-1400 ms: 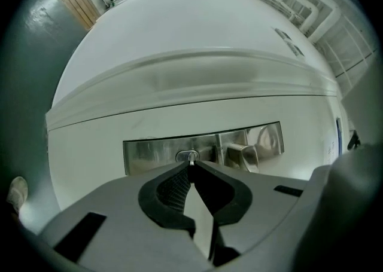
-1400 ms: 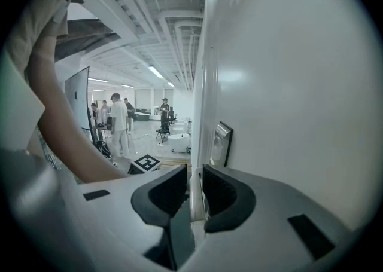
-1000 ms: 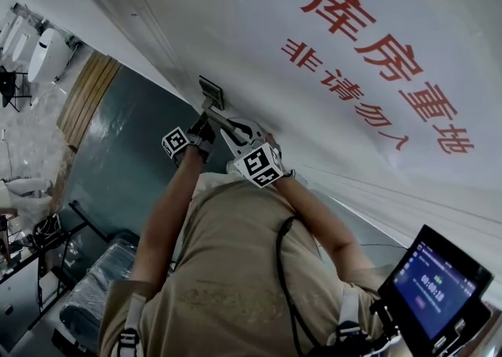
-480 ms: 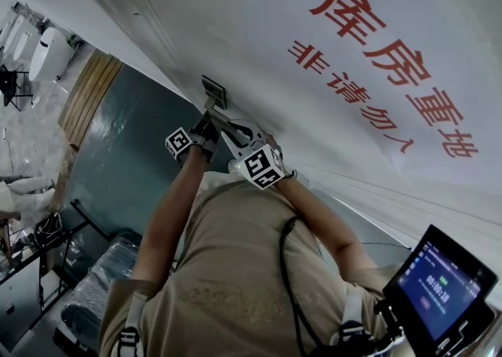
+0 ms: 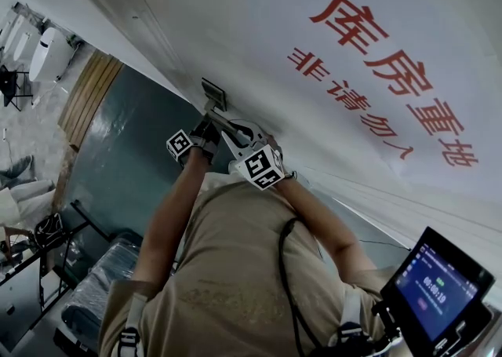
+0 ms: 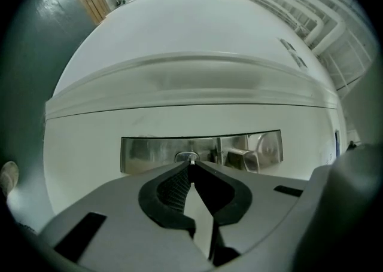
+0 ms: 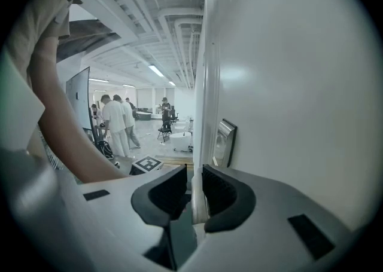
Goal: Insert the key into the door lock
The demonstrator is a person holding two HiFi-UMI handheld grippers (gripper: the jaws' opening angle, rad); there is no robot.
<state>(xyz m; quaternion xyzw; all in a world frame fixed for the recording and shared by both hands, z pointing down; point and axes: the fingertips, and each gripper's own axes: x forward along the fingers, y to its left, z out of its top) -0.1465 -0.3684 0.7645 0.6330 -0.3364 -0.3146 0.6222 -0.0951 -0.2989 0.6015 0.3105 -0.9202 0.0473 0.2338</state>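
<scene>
— Where is the key?
— The key [image 6: 191, 158] is pinched at the very tips of the left gripper [image 6: 191, 164], with only a sliver of metal showing past them. Its tip is right at the keyhole [image 6: 185, 157] in the steel lock plate [image 6: 149, 152]. How deep it sits cannot be told.
— And the fingers on it?
— The left gripper's fingers [image 6: 172, 192] are clenched on the key, tips together, pointing straight at the plate.
— What about the other side?
— The door handle [image 6: 243, 158] juts from the same plate, just right of the keyhole. The right gripper [image 7: 194, 174] has its fingers [image 7: 224, 196] closed around that handle, which runs as a pale bar between the dark pads.
— So the two are close together?
— Yes. In the head view both grippers crowd the plate, the left one at the keyhole and the right one just beside it on the handle.
— Anything further out?
— The white door [image 7: 287, 85] carries large red characters [image 5: 384, 57]. Past its edge, people [image 7: 116, 124] stand in the background.
</scene>
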